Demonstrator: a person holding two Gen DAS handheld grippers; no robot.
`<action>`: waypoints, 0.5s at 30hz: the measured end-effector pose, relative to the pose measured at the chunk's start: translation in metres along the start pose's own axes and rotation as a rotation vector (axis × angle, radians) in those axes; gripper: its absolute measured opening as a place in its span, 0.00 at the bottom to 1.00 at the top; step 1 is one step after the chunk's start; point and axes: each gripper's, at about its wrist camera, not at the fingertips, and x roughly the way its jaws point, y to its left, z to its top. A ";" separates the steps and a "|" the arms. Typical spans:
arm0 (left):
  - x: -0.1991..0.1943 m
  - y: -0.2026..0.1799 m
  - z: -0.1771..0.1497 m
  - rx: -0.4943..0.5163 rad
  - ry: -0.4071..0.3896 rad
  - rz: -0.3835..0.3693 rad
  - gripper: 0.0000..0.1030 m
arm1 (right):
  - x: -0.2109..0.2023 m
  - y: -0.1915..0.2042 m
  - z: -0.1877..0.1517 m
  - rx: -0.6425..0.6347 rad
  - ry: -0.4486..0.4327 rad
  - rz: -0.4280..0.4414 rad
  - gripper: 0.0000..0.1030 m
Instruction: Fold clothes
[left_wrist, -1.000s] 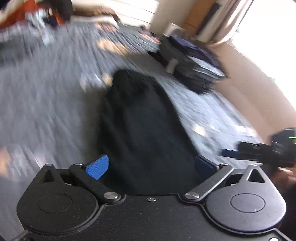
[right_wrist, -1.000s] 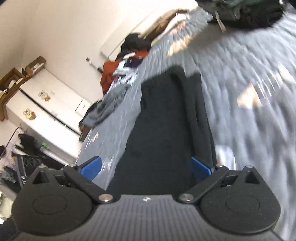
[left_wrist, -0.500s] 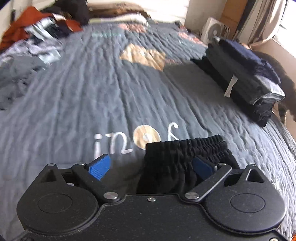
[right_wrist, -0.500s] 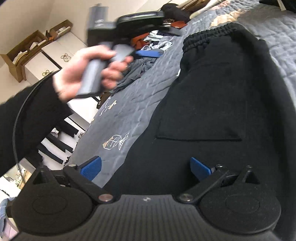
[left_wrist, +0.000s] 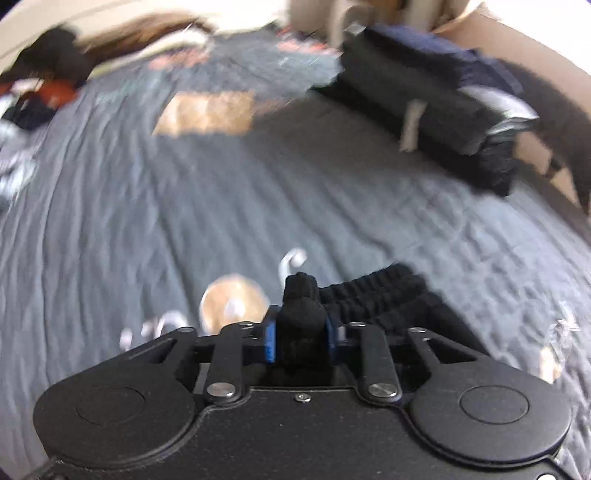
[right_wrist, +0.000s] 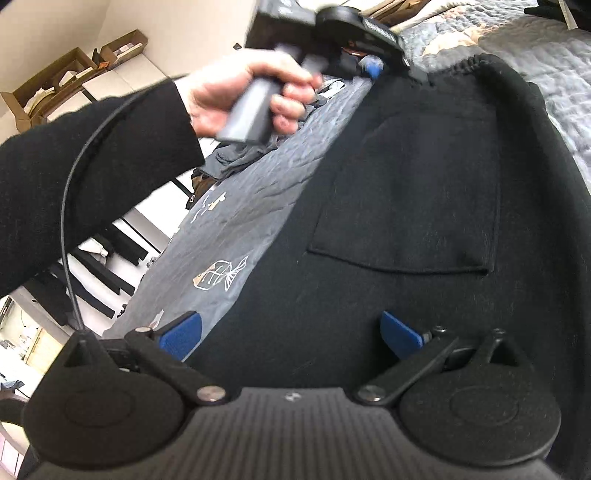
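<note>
Left wrist view: black shorts (left_wrist: 388, 295) are seen lying flat on a grey quilted bedspread (left_wrist: 184, 206), and a bunched corner of their elastic waistband (left_wrist: 301, 295) is caught between the blue pads of the left gripper (left_wrist: 301, 338), whose jaws are closing on the cloth. From the right wrist camera the same shorts (right_wrist: 424, 221) are shown spread out, a back pocket (right_wrist: 406, 192) facing up, with the right gripper (right_wrist: 291, 334) held spread wide over the hem end, one blue pad over the fabric and the other over the bedspread; nothing is pinched by it yet. The person's left hand (right_wrist: 251, 99) is seen at the far waistband corner. A stack of folded clothes (left_wrist: 436, 107) sits well apart near the bed's edge, and unfolded garments (left_wrist: 37, 92) are heaped at the far side. The step in hand is judged to be the grasp before a fold. Next, a firm hold would be needed at the right-hand end too, after which the waistband could be carried over toward the hem with edges kept aligned.
</note>
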 end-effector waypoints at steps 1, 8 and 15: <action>-0.003 -0.005 0.002 0.038 -0.016 -0.003 0.20 | 0.002 -0.001 0.002 0.007 -0.004 0.000 1.00; 0.021 0.000 -0.020 0.038 0.008 0.144 0.54 | 0.010 0.002 0.004 0.011 -0.034 -0.001 1.00; -0.050 0.012 -0.024 -0.190 -0.169 -0.007 0.60 | 0.002 -0.003 0.010 0.074 -0.055 0.007 1.00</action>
